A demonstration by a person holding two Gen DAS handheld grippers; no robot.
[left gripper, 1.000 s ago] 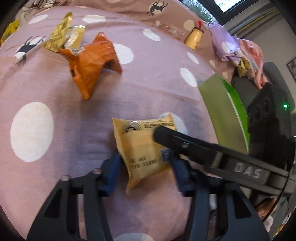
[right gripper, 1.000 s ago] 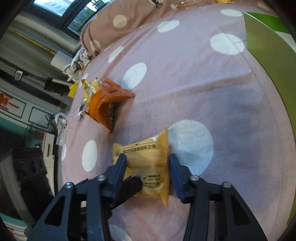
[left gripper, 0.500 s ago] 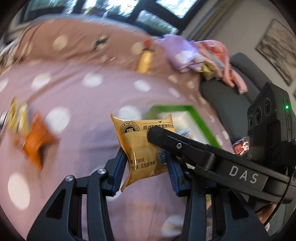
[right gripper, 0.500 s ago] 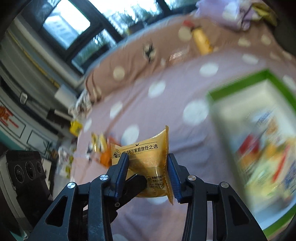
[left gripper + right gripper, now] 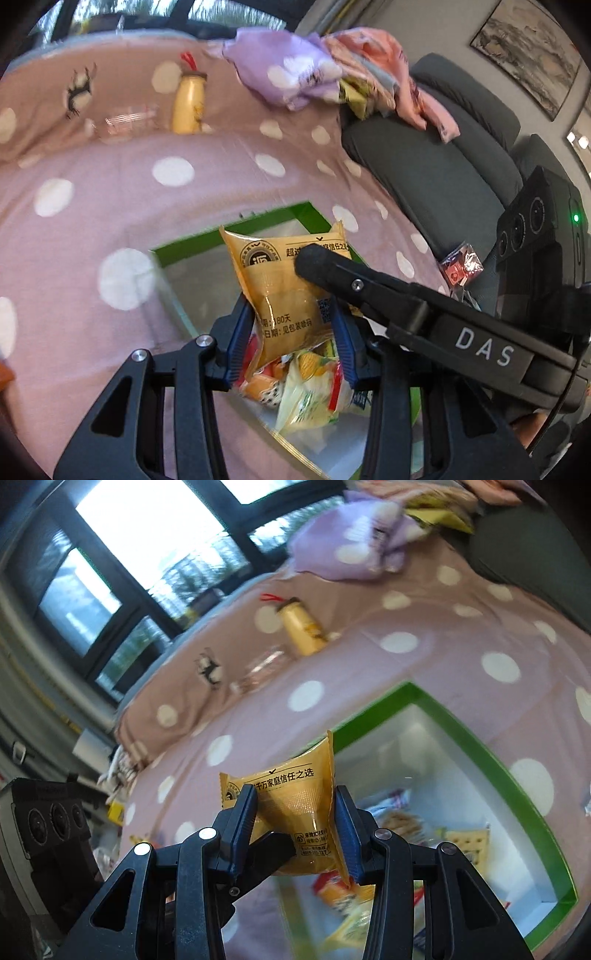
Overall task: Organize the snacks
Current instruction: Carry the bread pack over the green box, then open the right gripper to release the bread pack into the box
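Note:
Both grippers are shut on the same yellow snack packet (image 5: pixel 284 288), held in the air over a green-rimmed white box (image 5: pixel 258 221). My left gripper (image 5: pixel 291 325) pinches the packet's lower part; the right gripper's black finger (image 5: pixel 332 269) crosses in front of it. In the right wrist view my right gripper (image 5: pixel 295 808) clamps the packet (image 5: pixel 299 797) above the box (image 5: pixel 498 757). Several snack packs (image 5: pixel 306 391) lie in the box below, and they also show in the right wrist view (image 5: pixel 399 823).
The box sits on a pink polka-dot blanket (image 5: pixel 110 192). A yellow bottle (image 5: pixel 188 103) and a clear bottle (image 5: pixel 125 118) lie at the back. Purple and pink cloths (image 5: pixel 295 70) are piled by a grey sofa (image 5: pixel 436 166). A small red wrapper (image 5: pixel 461 266) lies at the right.
Both grippers lifted the yellow packet off the blanket and carried it right, from beside the orange packet to above the green box.

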